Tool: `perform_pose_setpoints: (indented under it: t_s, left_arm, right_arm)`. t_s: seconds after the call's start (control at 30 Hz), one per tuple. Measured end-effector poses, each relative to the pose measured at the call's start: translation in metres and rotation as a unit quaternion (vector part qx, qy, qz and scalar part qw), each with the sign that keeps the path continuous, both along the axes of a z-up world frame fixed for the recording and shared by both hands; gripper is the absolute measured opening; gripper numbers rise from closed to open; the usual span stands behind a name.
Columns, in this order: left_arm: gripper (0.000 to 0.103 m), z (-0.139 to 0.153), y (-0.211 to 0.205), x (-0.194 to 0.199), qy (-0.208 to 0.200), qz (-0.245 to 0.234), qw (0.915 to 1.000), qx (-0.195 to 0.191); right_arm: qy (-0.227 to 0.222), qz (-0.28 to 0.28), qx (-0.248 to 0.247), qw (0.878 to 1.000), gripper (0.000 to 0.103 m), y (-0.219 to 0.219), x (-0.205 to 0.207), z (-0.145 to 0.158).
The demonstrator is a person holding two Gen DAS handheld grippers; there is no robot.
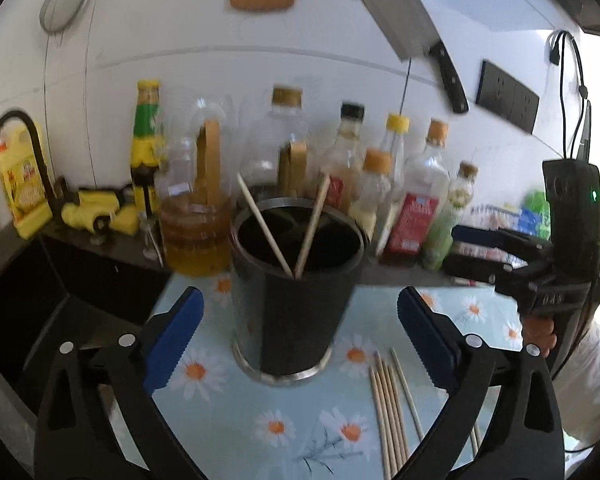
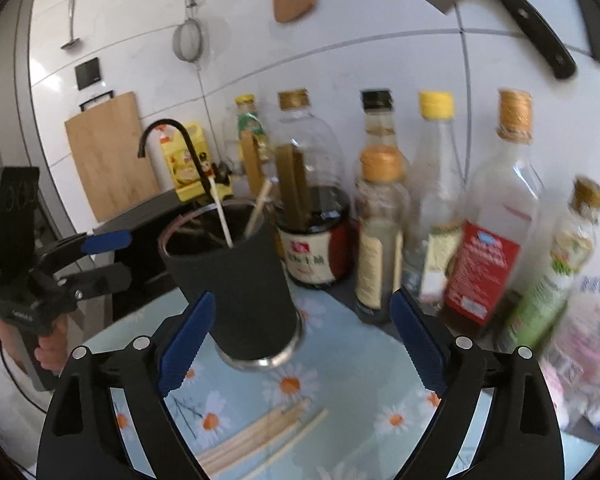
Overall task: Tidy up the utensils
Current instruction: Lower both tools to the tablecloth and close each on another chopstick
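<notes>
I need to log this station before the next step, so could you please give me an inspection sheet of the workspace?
Surface: daisy-print mat beside a dark sink.
Job's things: black holder upright with two chopsticks inside; loose chopsticks flat on the mat.
Clutter: bottles behind the holder.
Grippers: left gripper open, empty; right gripper open, empty.
Cables: black cable above the right gripper.
Surroundings: cleaver, strainer, cutting board at the white wall.

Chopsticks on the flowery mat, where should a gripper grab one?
Take a chopstick near its middle, coming straight down from above with the fingers across its width. They lie flat, side by side, on the mat, so only the top is free. The outermost one lies slightly apart, probably easiest to pinch.
</notes>
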State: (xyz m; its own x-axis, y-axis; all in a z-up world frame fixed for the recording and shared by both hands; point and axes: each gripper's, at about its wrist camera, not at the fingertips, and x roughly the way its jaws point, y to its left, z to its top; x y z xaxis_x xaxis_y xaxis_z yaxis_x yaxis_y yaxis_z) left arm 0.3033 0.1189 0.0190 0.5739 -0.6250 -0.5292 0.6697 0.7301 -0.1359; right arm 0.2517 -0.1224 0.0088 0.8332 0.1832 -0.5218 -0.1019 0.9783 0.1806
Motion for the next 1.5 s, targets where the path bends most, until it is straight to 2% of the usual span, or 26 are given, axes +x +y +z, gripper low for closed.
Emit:
perform_pose_setpoints:
  t_s: [0.1, 0.2, 0.47, 0.53, 0.67, 0.9, 1.0, 1.07, 1.23, 1.3, 1.5]
  left_arm:
    - [0.096, -0.021, -0.002, -0.006, 0.045, -0.009, 0.9989, 0.006]
    - [0.096, -0.047, -0.009, -0.013, 0.079, -0.004, 0.9962, 0.037]
    - [0.096, -0.095, -0.013, -0.024, 0.138, 0.015, 0.9881, 0.066]
    - [0.096, -0.101, -0.016, -0.027, 0.143, 0.017, 0.9865, 0.079]
    - [0.096, -0.107, -0.024, -0.034, 0.15, -0.008, 0.9835, 0.101]
    - [0.096, -0.12, -0.039, -0.035, 0.152, -0.031, 0.98, 0.124]
    - [0.096, -0.125, -0.041, -0.03, 0.179, -0.044, 0.9757, 0.119]
    - [0.096, -0.127, -0.043, -0.029, 0.181, -0.046, 0.9738, 0.129]
    - [0.096, -0.129, -0.051, -0.031, 0.157, -0.046, 0.9744, 0.154]
    - [0.096, -0.131, -0.054, -0.032, 0.145, -0.035, 0.9731, 0.176]
    - [0.098, -0.131, -0.06, -0.03, 0.146, -0.031, 0.9689, 0.197]
  right_arm:
    - [0.024, -0.008, 0.0, 1.0, 0.086, -0.01, -0.007, -0.011]
    - [0.053, -0.021, 0.003, 0.998, 0.086, -0.018, -0.015, -0.023]
    - [0.121, -0.082, 0.009, 0.989, 0.086, -0.041, -0.052, -0.069]
    - [0.143, -0.095, -0.001, 0.985, 0.086, -0.043, -0.058, -0.079]
    - [0.172, -0.123, -0.013, 0.977, 0.086, -0.042, -0.073, -0.095]
    - [0.192, -0.14, -0.032, 0.971, 0.086, -0.03, -0.087, -0.113]
    - [0.189, -0.156, -0.041, 0.969, 0.086, -0.028, -0.093, -0.114]
    - [0.194, -0.16, -0.045, 0.967, 0.086, -0.025, -0.093, -0.115]
    - [0.197, -0.166, -0.038, 0.966, 0.086, -0.027, -0.097, -0.121]
    - [0.2, -0.167, -0.036, 0.965, 0.086, -0.027, -0.095, -0.124]
    - [0.207, -0.173, -0.03, 0.962, 0.086, -0.022, -0.097, -0.127]
